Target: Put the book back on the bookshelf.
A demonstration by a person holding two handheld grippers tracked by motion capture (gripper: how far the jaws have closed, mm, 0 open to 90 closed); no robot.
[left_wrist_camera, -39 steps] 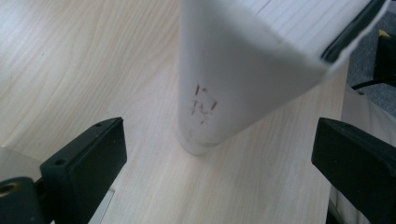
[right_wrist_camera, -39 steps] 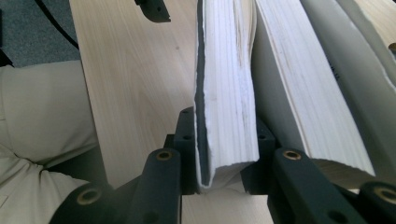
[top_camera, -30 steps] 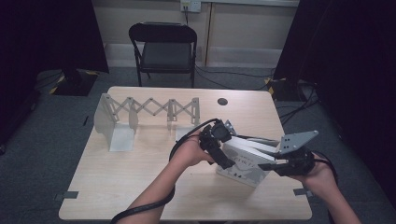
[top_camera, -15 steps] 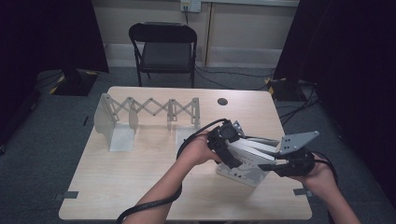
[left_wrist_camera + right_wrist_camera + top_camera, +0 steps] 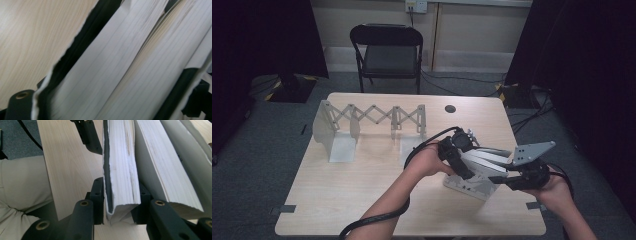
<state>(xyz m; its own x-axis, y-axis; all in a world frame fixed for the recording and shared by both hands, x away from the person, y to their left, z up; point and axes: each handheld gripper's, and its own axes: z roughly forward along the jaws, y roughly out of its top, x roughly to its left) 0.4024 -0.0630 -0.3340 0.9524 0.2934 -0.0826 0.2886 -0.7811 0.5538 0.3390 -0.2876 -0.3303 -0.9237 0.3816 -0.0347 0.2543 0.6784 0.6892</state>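
A folded white accordion rack (image 5: 479, 170) lies on the table's right side. My left gripper (image 5: 466, 170) reaches over its left end. In the left gripper view its jaws (image 5: 100, 100) have just been closing and now bracket several white panels (image 5: 105, 65), pressing on them. My right gripper (image 5: 498, 179), with its grey plate (image 5: 532, 150), holds the rack's right end. In the right gripper view its jaws (image 5: 120, 203) pinch one thick white panel (image 5: 122, 157), with a slightly eased grip. Further panels (image 5: 162, 165) lean to its right.
A second white rack (image 5: 372, 117) stands stretched out across the table's back left. A dark round spot (image 5: 450, 108) marks the tabletop (image 5: 362, 200). A black folding chair (image 5: 387, 50) stands behind the table. A cable (image 5: 377, 220) trails from my left gripper.
My left gripper has shifted slightly to the right, further onto the folded rack. The right gripper and the rack have stayed where they were.
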